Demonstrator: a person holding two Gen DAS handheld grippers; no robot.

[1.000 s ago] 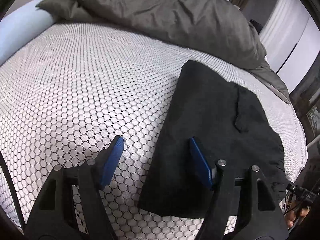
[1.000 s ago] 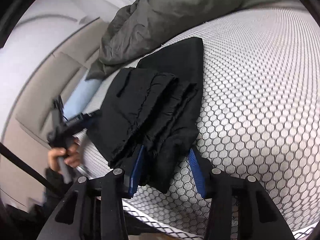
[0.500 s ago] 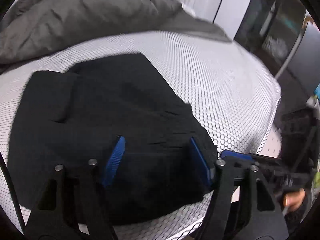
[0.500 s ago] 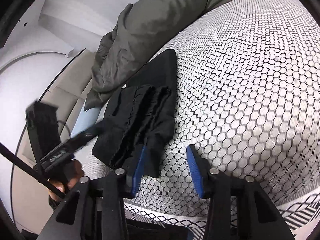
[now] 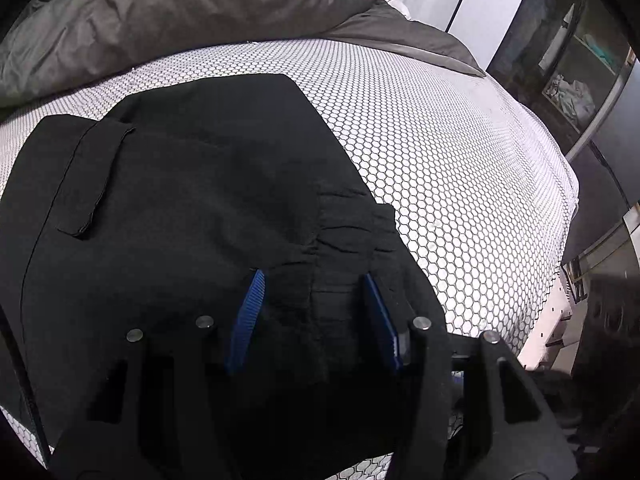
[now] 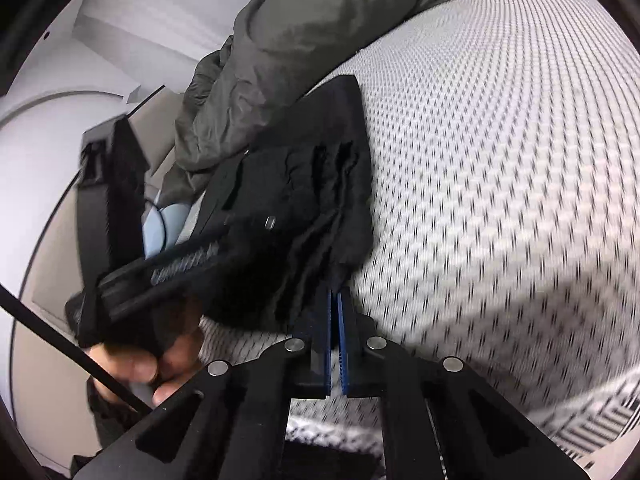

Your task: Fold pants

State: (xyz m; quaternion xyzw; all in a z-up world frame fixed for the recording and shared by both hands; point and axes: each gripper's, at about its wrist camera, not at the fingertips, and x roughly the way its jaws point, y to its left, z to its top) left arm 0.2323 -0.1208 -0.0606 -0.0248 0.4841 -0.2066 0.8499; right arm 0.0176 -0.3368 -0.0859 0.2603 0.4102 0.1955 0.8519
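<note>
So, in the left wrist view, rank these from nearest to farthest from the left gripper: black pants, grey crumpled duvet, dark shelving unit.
1. Black pants: between the open fingers of the left gripper, waistband end.
2. Grey crumpled duvet: beyond the pants, top left.
3. Dark shelving unit: off the bed, top right.

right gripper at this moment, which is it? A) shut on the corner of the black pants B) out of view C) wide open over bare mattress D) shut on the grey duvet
A: the right gripper has its blue pads together, pinching the near corner of the black pants.
</note>
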